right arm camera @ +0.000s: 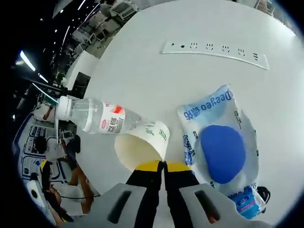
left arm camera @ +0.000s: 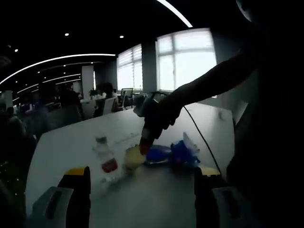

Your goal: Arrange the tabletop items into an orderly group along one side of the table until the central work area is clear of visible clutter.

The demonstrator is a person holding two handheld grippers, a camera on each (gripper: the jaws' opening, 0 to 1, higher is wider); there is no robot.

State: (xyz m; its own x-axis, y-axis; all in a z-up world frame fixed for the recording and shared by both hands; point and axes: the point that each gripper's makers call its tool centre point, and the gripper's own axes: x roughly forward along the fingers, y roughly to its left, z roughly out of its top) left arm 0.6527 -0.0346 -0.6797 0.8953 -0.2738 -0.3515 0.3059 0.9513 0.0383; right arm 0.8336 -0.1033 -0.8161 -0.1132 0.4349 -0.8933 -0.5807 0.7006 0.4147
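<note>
white desk (right arm camera: 142, 71) carries everything i'm tidying: a clear water bottle (right arm camera: 97, 118) on its side, a paper cup (right arm camera: 142, 142) tipped over with its mouth toward me, and a blue-and-white wipes pack (right arm camera: 221, 147) just beside the cup, all bunched toward the desk's near edge, with a built-in socket strip (right arm camera: 213, 50) farther in. my right gripper (right arm camera: 164, 167) is down at the cup, its yellow-tipped jaws pressed together and seemingly pinching the cup's rim, though the contact sits right at the tips and i can't be sure how much paper is caught. in the left gripper view the same cluster sits mid-desk, bottle (left arm camera: 107, 159), cup (left arm camera: 134, 156) and pack (left arm camera: 183, 153), and my left gripper (left arm camera: 142, 178) hangs back with its jaws spread wide, holding nothing. to do this well i'd keep the pinch light so the thin wall doesn't crumple, stand the cup upright before sliding it, and mind the bottle touching it, which could roll.
</note>
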